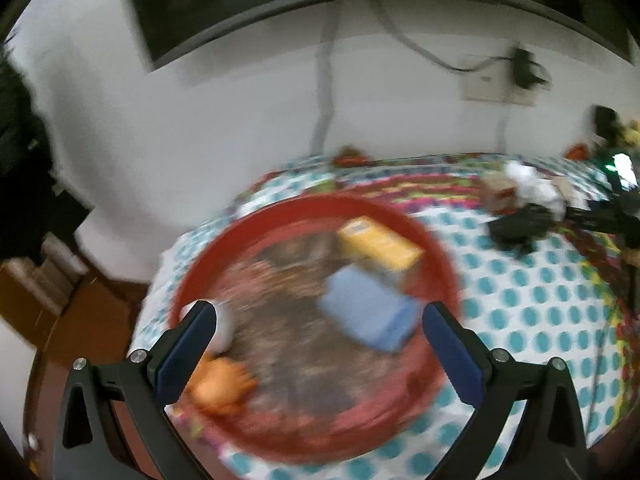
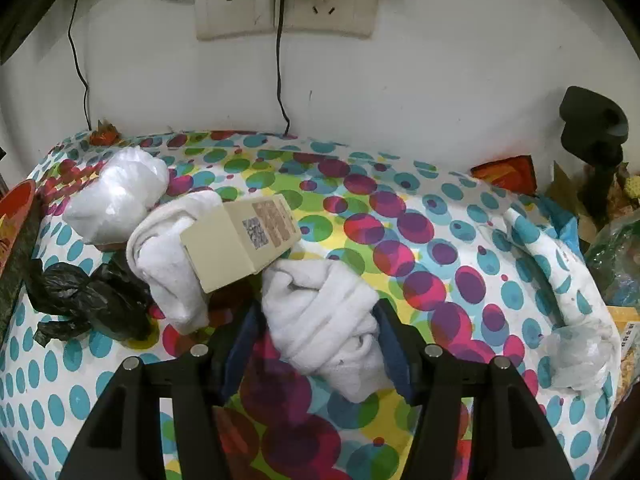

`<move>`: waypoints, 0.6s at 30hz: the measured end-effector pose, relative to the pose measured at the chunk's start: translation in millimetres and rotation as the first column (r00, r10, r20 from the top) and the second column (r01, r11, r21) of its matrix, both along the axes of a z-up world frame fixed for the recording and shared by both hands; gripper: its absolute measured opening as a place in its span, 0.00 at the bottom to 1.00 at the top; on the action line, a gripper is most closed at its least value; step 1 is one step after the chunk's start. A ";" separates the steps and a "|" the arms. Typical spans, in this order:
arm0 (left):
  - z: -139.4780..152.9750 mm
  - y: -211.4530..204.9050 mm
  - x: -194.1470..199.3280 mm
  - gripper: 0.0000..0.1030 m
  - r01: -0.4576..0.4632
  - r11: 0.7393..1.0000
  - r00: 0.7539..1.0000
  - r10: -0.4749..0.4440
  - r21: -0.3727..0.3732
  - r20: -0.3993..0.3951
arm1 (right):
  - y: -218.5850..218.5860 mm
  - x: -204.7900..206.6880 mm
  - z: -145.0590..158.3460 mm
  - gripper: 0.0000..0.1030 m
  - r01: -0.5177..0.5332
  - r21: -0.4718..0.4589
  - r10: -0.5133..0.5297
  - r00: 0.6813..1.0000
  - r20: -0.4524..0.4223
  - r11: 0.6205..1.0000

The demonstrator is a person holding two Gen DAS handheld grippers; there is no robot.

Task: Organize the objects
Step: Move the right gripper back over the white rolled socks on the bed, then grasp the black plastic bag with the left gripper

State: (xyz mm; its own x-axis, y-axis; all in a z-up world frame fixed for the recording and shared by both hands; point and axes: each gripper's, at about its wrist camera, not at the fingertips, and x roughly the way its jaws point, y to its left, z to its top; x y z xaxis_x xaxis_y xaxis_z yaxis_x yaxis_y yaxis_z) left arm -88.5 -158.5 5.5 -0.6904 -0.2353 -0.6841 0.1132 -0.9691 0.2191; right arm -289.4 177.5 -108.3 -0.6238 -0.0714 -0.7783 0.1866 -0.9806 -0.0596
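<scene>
In the blurred left wrist view, a round red tray (image 1: 436, 248) sits on the dotted cloth and holds a yellow box (image 1: 380, 244), a blue packet (image 1: 368, 312), an orange thing (image 1: 224, 384) and a white thing (image 1: 222, 332). My left gripper (image 1: 316, 344) is open and empty above the tray. In the right wrist view, my right gripper (image 2: 316, 340) has its fingers on both sides of a rolled white towel (image 2: 328, 316), touching it. A beige box (image 2: 240, 240) leans on a second white towel (image 2: 172, 264) just behind.
A black plastic bag (image 2: 88, 300) and a white plastic bag (image 2: 120, 196) lie at the left. The wall with sockets (image 2: 284, 0) and cables is close behind. Clutter and a clear bag (image 2: 576, 360) sit at the right edge. The right gripper also shows in the left view (image 1: 600, 216).
</scene>
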 end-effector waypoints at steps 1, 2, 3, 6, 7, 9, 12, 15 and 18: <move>-1.3 14.5 -8.8 1.00 0.035 0.999 0.999 -0.035 0.002 0.005 | 0.0 0.2 -0.5 0.58 0.001 -0.001 -0.001 1.000 -0.001 1.000; -3.1 26.8 -16.9 1.00 0.064 0.998 0.998 -0.064 0.001 0.009 | 0.4 0.4 -1.3 0.58 0.001 -0.004 -0.001 1.000 0.001 1.000; -4.7 40.5 -25.4 1.00 0.104 0.995 0.995 -0.104 0.003 0.009 | 1.4 0.4 -2.3 0.58 0.001 -0.013 -0.001 1.000 0.005 1.000; -12.4 81.7 -52.8 1.00 0.218 0.976 0.976 -0.218 -0.002 0.017 | 3.0 0.1 -3.0 0.58 0.000 -0.028 0.000 1.000 0.011 1.000; -16.4 96.4 -62.4 1.00 0.278 0.961 0.960 -0.278 0.003 0.024 | 2.2 0.0 -2.9 0.59 -0.001 -0.024 0.001 1.000 0.011 1.000; -23.9 119.6 -77.9 1.00 0.341 0.940 0.940 -0.341 -0.001 0.025 | 2.4 0.4 -2.7 0.59 -0.003 -0.030 0.003 1.000 0.013 1.000; -41.3 152.6 -105.6 1.00 0.434 0.901 0.899 -0.435 0.018 0.060 | 4.3 -0.1 -2.6 0.59 -0.003 -0.031 0.003 1.000 0.013 1.000; -56.0 174.1 -125.2 1.00 0.483 0.875 0.870 -0.484 0.034 0.093 | 5.3 -0.4 -2.5 0.59 -0.003 -0.032 0.004 1.000 0.014 0.999; -69.2 186.1 -145.2 1.00 0.496 0.866 0.857 -0.499 0.063 0.124 | 5.2 -0.5 -2.4 0.59 -0.004 -0.031 0.004 1.000 0.014 1.000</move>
